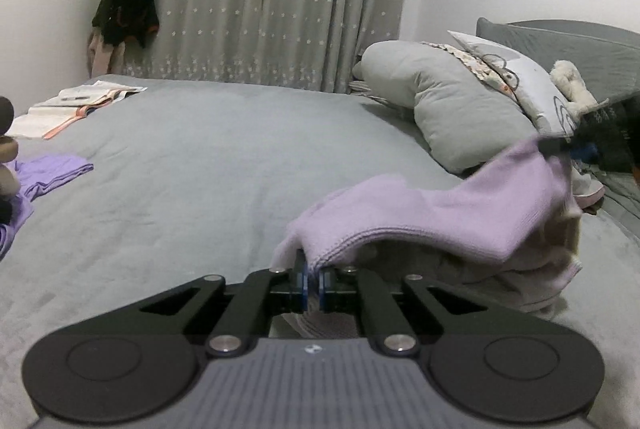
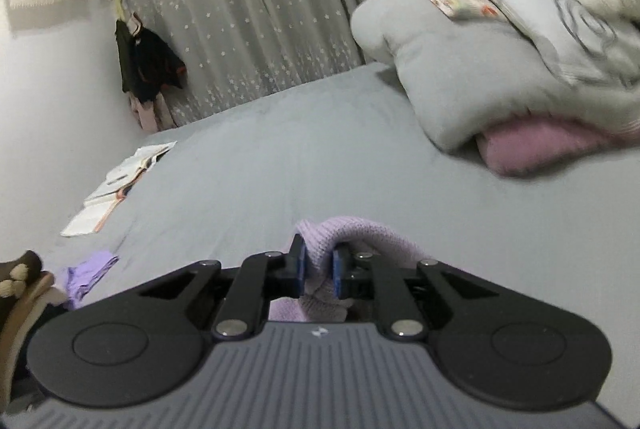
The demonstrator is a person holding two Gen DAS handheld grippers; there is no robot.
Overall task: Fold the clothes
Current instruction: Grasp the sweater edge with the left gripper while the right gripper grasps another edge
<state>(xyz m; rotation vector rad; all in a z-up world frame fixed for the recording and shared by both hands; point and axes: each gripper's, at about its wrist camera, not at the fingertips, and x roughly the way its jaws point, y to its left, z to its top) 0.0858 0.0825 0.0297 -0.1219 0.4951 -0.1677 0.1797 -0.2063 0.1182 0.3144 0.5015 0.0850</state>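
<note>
The left claw (image 1: 313, 279) pinches one edge of the soft purple cloth (image 1: 440, 217). The right claw (image 2: 319, 269) grips its other end above the grey bed (image 1: 200, 169). No words to read.

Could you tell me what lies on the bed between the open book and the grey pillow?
Nothing: in the left wrist view, the bed is bare grey sheet from the open book across to the grey pillow.
</note>
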